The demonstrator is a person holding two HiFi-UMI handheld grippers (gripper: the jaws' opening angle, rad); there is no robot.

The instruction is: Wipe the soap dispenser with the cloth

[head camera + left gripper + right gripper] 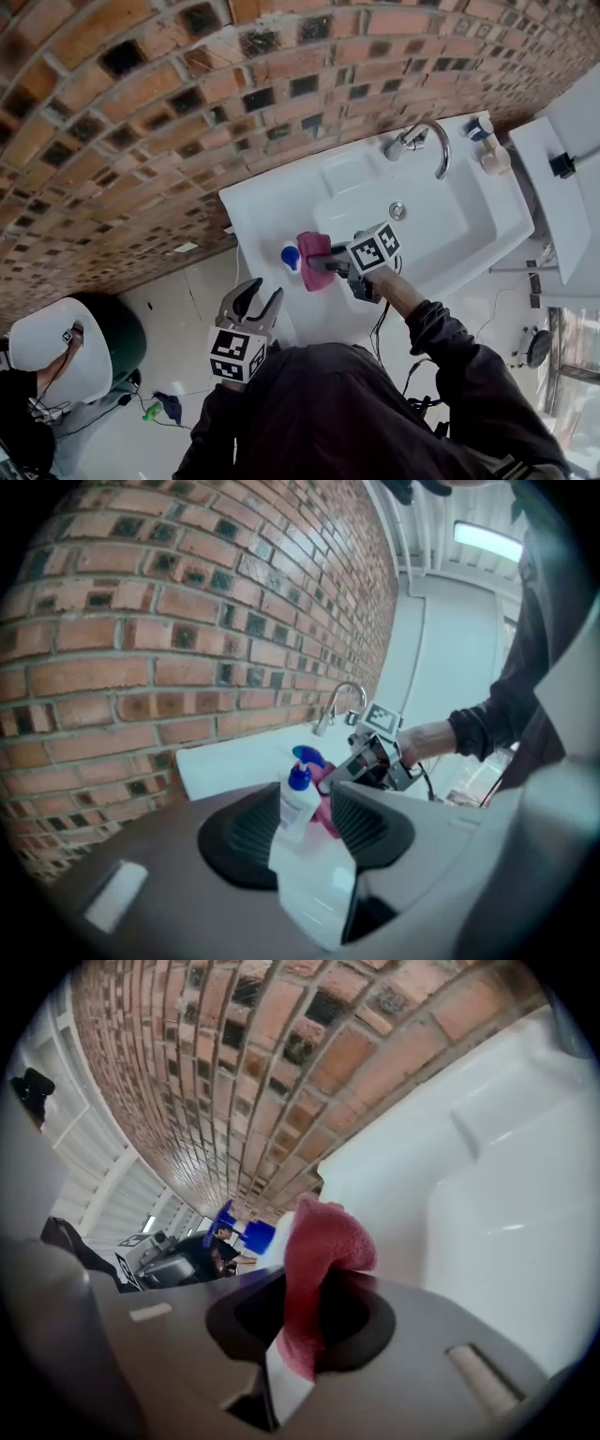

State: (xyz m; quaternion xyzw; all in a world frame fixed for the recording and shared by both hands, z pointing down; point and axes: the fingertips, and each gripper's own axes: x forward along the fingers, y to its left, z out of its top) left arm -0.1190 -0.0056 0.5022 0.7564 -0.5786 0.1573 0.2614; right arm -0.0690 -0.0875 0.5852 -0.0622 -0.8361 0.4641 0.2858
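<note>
R gripper [330, 263] shut tight on pink cloth [312, 249], just beside soap dispenser [291, 258] on sink [272, 202] ledge by brick wall [141, 141]. L gripper [262, 294] jaws apart, empty, near dispenser.

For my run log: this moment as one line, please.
left gripper: open, empty | right gripper: shut on cloth | cloth: beside soap dispenser

In your head view, a brick wall [141, 112] fills everything from nine to twelve o'clock. Toward two o'clock you have a white sink [272, 202], with a curved faucet [427, 141] at its back edge and a round drain [397, 210] in the bowl. Two small bottles [494, 159] stand at the faucet's three o'clock. At eight o'clock a dark green tub [131, 333] sits on the pale tiled floor [178, 300].
</note>
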